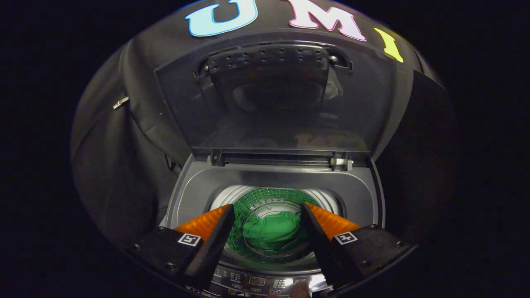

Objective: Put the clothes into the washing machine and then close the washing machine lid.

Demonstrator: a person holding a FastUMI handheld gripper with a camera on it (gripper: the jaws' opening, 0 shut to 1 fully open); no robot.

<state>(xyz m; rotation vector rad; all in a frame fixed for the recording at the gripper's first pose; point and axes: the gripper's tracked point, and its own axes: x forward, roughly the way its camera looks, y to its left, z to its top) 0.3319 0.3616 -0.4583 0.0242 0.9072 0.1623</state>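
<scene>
Jaws: gripper open, fingers spread wide, holding nothing, hovering over the washer's front edge.
Control panel: just below the fingers, at 6 o'clock.
Clothes: green garment lying bunched on the drum floor, seen in the gap between the jaws, well below them, touching neither.
Drum: perforated wall, green-tinted, beyond the fingertips.
Lid: standing open at 12 o'clock, hinged at the tub's rear.
</scene>
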